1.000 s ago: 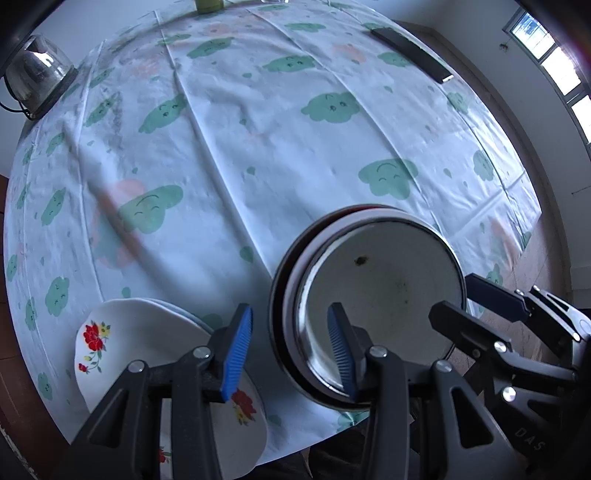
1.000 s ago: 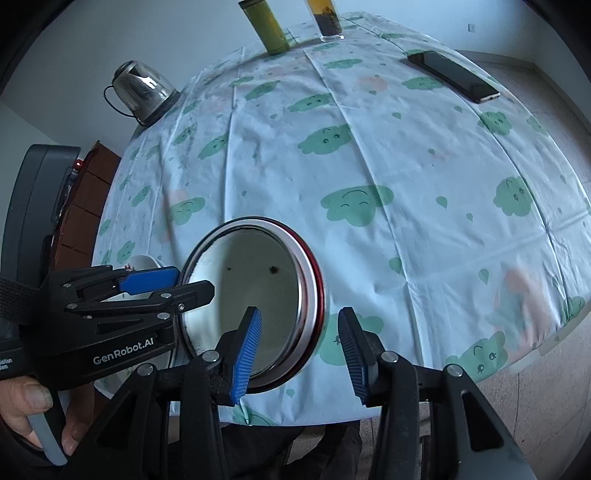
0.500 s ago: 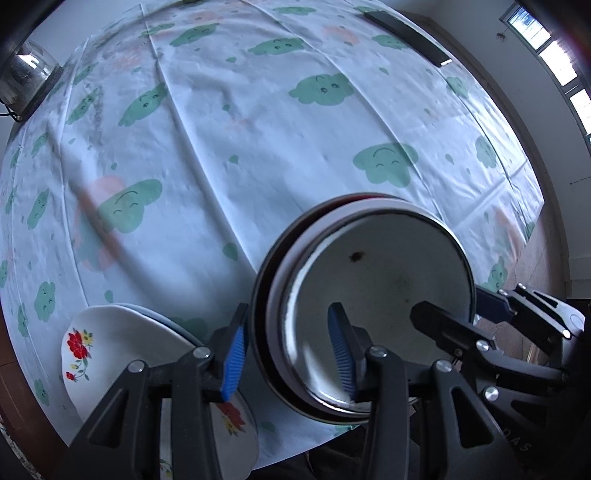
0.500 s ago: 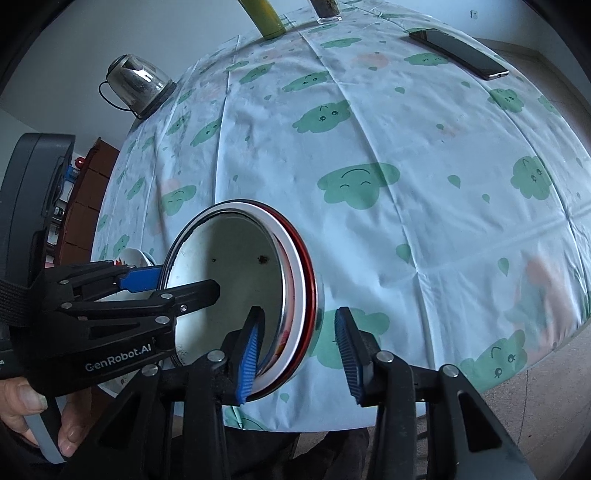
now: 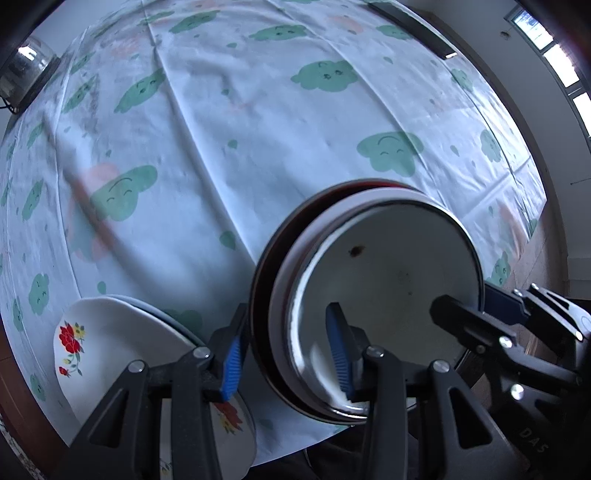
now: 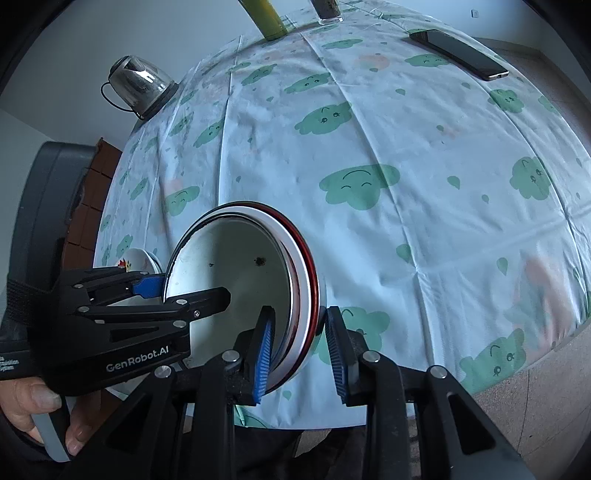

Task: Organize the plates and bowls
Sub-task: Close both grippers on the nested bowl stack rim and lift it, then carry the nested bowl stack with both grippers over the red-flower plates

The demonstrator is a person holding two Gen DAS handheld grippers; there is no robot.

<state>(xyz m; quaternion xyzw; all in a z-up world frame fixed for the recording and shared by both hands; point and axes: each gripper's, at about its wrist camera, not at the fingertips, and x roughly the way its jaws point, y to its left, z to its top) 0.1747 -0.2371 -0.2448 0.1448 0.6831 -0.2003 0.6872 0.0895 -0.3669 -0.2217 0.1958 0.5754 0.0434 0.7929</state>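
Observation:
A stack of nested bowls (image 5: 384, 280), white inside with a red and a dark outer rim, is tilted up on edge at the table's front edge; it also shows in the right wrist view (image 6: 236, 280). My left gripper (image 5: 286, 350) is shut on the bowl stack's left rim. My right gripper (image 6: 301, 350) is shut on its right rim, and shows in the left wrist view (image 5: 476, 314). White flowered plates (image 5: 110, 339) lie stacked at the front left, beside the left gripper.
The table wears a white cloth with green clouds (image 6: 369, 147). A glass kettle (image 6: 138, 86) stands at the far left, a phone (image 6: 458, 53) at the far right, a yellow-green bottle (image 6: 266, 16) and a glass (image 6: 327, 9) at the far edge.
Both grippers have closed in on the bowl stack's rim. The stack has tipped more upright and looms larger in both views.

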